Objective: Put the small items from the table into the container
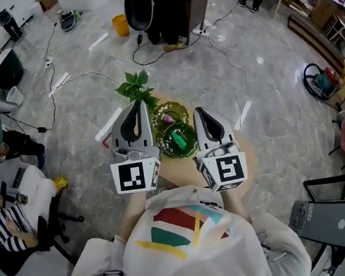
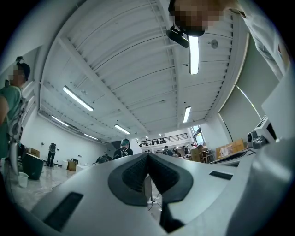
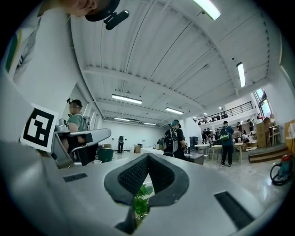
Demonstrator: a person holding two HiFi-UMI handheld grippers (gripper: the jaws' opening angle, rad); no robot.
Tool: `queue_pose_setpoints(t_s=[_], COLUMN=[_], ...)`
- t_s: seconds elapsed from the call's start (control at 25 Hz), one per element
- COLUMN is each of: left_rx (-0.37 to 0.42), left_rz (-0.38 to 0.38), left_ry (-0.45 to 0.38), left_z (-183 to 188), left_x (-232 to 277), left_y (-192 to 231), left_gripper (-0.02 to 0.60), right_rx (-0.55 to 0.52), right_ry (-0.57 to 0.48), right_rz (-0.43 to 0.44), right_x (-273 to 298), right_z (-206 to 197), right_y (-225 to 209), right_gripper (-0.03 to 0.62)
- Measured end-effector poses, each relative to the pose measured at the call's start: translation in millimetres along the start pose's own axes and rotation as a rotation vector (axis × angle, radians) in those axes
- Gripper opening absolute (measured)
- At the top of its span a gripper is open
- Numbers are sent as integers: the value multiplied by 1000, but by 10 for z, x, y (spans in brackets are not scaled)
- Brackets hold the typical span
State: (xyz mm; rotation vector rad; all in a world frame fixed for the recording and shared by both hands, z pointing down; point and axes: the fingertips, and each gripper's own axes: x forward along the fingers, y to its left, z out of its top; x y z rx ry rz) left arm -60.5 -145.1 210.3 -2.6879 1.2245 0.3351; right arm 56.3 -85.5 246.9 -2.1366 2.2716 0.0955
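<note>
At mid-frame the left tool (image 1: pixel 138 104) and right tool (image 1: pixel 199 111) are held side by side over the desk (image 1: pixel 247 158), pointing roughly level, each pinched together with nothing between.

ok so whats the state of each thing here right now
left tool: shut, empty
right tool: shut, empty
front green dish: upright, green item inside
rear green dish: upright, pinkish item inside
</note>
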Motion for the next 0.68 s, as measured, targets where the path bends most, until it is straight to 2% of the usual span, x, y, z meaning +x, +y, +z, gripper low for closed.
queue_pose_setpoints(t_s=[0.68], left_rx=[9], left_rz=[46], left_ry=[45], left_z=[-166], left_x=[-88], left_y=[164], left_gripper=[6], right_rx=[17], right_ry=[21], right_rz=[38], right_x=[69], right_z=[-135], right_y=[40], right_gripper=[14])
